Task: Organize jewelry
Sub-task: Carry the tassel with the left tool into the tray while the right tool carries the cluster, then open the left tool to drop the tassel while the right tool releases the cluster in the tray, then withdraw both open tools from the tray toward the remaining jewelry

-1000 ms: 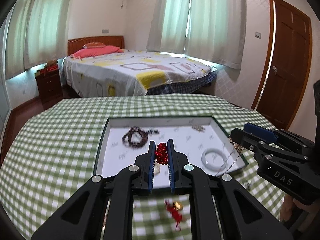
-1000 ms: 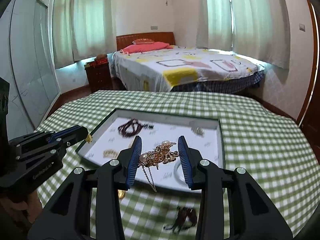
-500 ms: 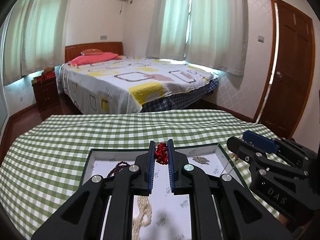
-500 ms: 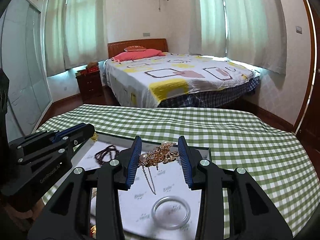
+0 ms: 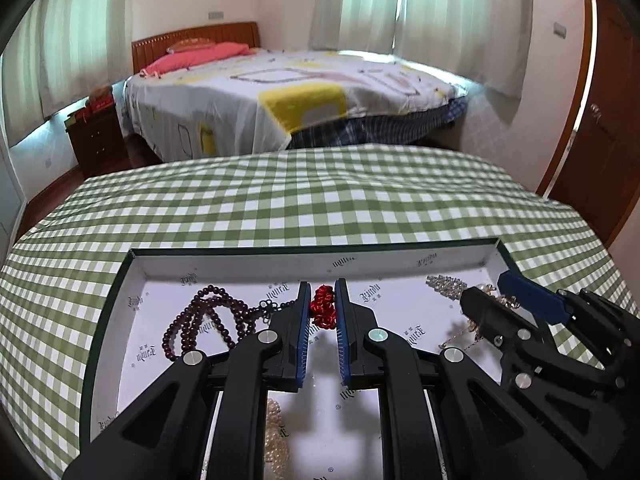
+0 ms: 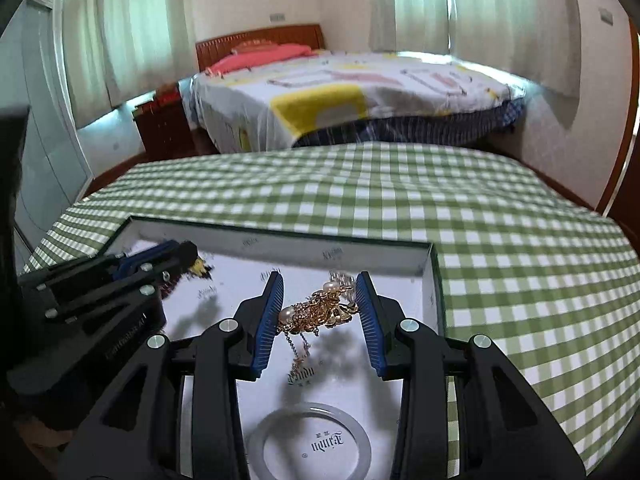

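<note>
A white-lined jewelry tray (image 5: 404,250) with a dark green rim lies on the checked table. My left gripper (image 5: 322,307) is shut on a red knotted cord ornament (image 5: 323,306) and holds it over the tray's middle. My right gripper (image 6: 320,307) is shut on a gold and pearl chain piece (image 6: 320,312) over the tray's right part; its chain hangs down. It also shows in the left wrist view (image 5: 492,300). In the tray lie a dark red bead necklace (image 5: 208,322), a pearl strand (image 5: 276,440), a crystal piece (image 5: 446,283) and a pale bangle (image 6: 314,446).
The table carries a green and white checked cloth (image 5: 304,200). A bed (image 5: 288,96), a nightstand (image 5: 96,136) and a brown door (image 5: 604,120) stand beyond it. The tray's rim (image 6: 436,280) stands up around the jewelry.
Both grippers have tipped down and moved forward over the tray, still holding their pieces. The tray's contents fill more of both views than before.
</note>
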Demonstrator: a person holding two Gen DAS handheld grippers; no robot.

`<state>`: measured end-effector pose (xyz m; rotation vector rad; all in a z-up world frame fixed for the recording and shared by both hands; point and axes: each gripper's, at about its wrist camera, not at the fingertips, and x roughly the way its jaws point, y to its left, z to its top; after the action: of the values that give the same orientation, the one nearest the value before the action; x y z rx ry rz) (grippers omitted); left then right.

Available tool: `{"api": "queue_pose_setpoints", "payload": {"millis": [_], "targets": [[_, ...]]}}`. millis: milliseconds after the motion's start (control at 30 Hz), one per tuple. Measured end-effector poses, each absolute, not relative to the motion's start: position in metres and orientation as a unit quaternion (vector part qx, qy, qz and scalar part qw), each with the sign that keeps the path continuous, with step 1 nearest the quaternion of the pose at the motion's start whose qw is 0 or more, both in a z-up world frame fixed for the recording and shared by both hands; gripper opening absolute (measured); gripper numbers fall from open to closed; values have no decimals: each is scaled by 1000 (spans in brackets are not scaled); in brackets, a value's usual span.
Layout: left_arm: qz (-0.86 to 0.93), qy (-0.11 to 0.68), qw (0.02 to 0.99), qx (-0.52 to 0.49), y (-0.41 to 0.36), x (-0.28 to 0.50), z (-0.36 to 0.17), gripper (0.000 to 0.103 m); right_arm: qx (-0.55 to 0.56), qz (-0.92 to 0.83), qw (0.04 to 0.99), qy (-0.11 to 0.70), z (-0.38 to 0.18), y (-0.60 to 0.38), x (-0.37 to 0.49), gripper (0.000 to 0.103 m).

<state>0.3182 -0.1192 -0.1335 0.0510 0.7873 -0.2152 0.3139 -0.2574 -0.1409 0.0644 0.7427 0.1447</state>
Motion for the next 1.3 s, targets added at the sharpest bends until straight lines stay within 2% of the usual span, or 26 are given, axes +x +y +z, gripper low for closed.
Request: {"api": "queue_pose_setpoints", "payload": {"millis": [500, 533, 600, 633, 767, 833, 933, 1300], "targets": [[-102, 428, 896, 59, -132, 328, -145, 15, 43, 62, 897, 437, -158, -264, 332, 38], [-102, 430, 895, 58, -132, 329, -146, 17, 43, 61, 895, 439, -158, -264, 333, 38], [-102, 431, 895, 54, -131, 330, -146, 38, 44, 61, 893, 444, -160, -265, 334, 38], [-102, 430, 896, 52, -131, 331, -145, 42, 44, 61, 893, 445, -160, -265, 334, 38], [-99, 429, 897, 44, -127, 331, -144, 48, 48, 60, 893, 444, -160, -266, 335, 40], [-95, 429, 898, 39, -125, 332, -144, 51, 51, 57, 894, 441, -159, -267, 333, 45], [-98, 418, 903, 19, -117, 330, -140, 61, 58, 56, 904, 421, -153, -272, 328, 49], [-100, 324, 940, -20, -87, 288, -88, 63, 68, 60, 937, 338, -102, -278, 282, 49]]}}
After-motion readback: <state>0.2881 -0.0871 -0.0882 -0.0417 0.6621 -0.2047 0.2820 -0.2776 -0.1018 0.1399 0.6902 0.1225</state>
